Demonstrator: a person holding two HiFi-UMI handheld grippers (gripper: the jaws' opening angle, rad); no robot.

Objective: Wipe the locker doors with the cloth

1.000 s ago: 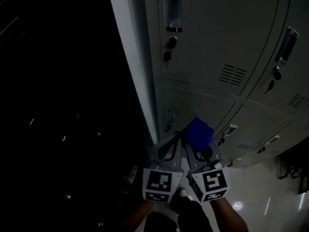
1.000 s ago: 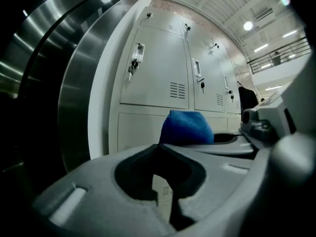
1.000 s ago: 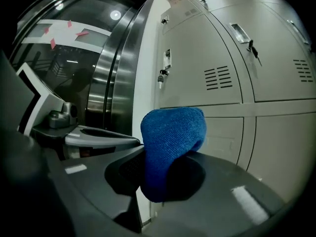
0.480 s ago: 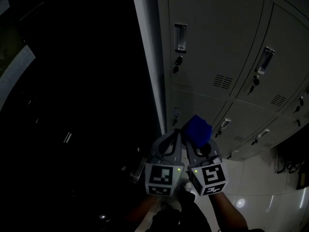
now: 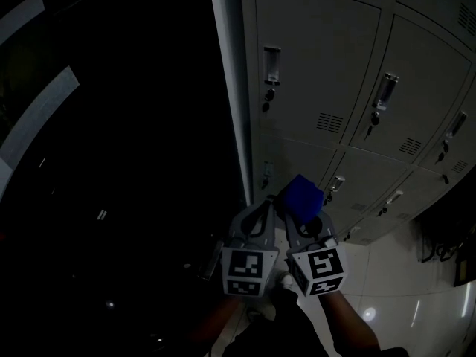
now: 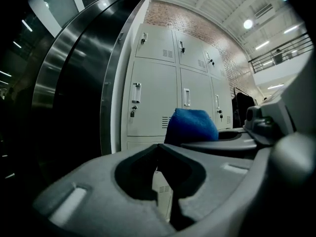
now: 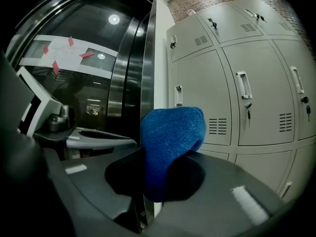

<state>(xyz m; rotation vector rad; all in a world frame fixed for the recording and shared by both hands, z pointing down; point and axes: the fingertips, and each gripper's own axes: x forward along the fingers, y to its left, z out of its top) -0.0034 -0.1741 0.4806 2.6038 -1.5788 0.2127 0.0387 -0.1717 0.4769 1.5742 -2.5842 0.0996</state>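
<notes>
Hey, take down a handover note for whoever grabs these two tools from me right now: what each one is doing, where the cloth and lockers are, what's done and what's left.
Right tool: shut on the bunched blue knitted cloth, which sticks out past its tips.
Left tool: shut, nothing in it, held right beside the right one.
Grey metal locker doors: ahead, all closed, with the tools near the bank's left end.
Done: the cloth is gripped.
Left: the cloth is off the doors. I cannot tell whether any door has been wiped, so treat all as to do.
</notes>
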